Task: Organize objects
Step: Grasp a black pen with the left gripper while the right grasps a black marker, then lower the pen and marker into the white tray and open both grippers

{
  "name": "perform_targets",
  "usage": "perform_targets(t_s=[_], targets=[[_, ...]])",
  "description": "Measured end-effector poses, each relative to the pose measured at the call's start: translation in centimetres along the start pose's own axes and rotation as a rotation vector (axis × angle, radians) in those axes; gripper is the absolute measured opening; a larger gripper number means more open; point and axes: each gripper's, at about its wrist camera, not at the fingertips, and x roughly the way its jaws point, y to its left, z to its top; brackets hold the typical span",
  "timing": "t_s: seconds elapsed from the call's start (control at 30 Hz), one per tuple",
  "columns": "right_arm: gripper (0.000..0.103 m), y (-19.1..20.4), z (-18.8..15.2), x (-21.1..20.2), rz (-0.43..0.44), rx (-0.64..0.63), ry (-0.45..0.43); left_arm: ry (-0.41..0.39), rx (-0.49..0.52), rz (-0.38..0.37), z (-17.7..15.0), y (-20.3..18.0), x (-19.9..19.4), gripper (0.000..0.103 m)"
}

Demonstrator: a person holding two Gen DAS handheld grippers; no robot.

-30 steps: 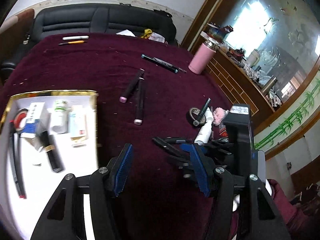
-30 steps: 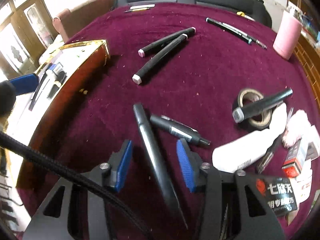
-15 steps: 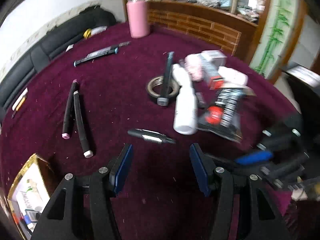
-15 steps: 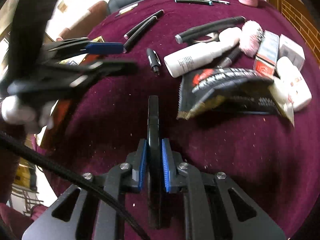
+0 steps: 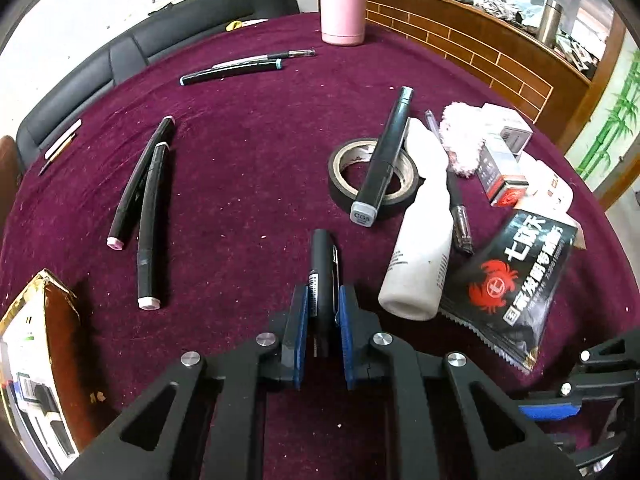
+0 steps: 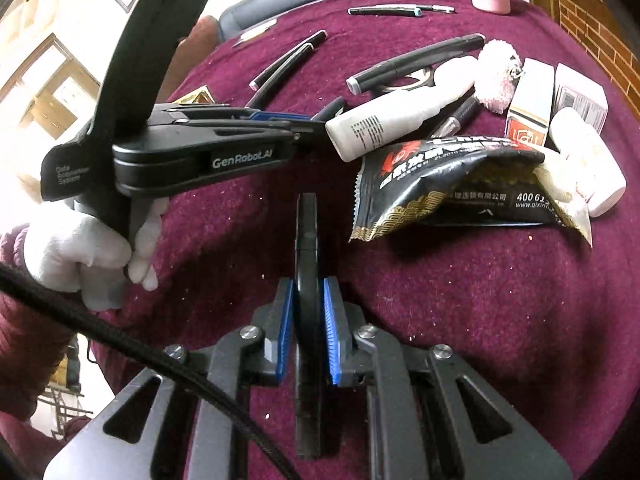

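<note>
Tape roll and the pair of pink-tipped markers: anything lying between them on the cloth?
Nothing: in the left wrist view, only bare maroon cloth lies between the tape roll and the pink-tipped markers.

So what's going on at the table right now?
A person is tidying a cluttered maroon table with two handheld grippers. The left gripper is shut on a short black pen; the right gripper is shut on a long black pen. Markers, tape and packets remain loose.
</note>
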Motion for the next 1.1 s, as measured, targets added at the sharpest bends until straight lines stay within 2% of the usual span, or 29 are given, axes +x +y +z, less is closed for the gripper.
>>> perform_targets(t_s=[0.1,0.27,0.33,0.43,0.5,0.6,0.7,0.87,1.1], targets=[[0.013,0.1,-0.1,0.0,-0.007,0.009,-0.009,-0.014,-0.036,-0.028,-0.9,0.9,-0.9,0.011],[0.013,-1.0,0.2,-0.1,0.112,0.116,-0.001,-0.073,-0.153,-0.084,-3.3,3.7,-4.1,0.011],[0.013,-0.2,0.3,-0.6,0.158,0.132,-0.006,-0.112,-0.204,-0.116,-4.9,5.3,-6.2,0.012],[0.013,1.6,1.0,-1.4,0.229,0.134,-0.019,-0.179,-0.275,-0.121,-7.4,8.0,-9.8,0.012],[0.013,3.4,2.1,-1.6,0.273,0.121,-0.025,-0.225,-0.334,-0.102,-9.6,10.5,-12.6,0.012],[0.013,6.5,4.0,-1.1,0.351,0.102,-0.023,-0.258,-0.404,-0.043,-11.6,13.9,-14.6,0.012],[0.013,10.8,6.5,0.6,0.413,0.067,0.005,-0.256,-0.485,0.015,-14.1,17.4,-15.5,0.012],[0.013,16.3,10.3,6.6,0.420,0.031,0.076,-0.213,-0.560,0.052,-16.7,21.4,-14.1,0.012],[0.013,21.4,13.5,13.6,0.246,-0.012,0.114,-0.131,-0.598,0.045,-16.9,24.5,-10.8,0.012]])
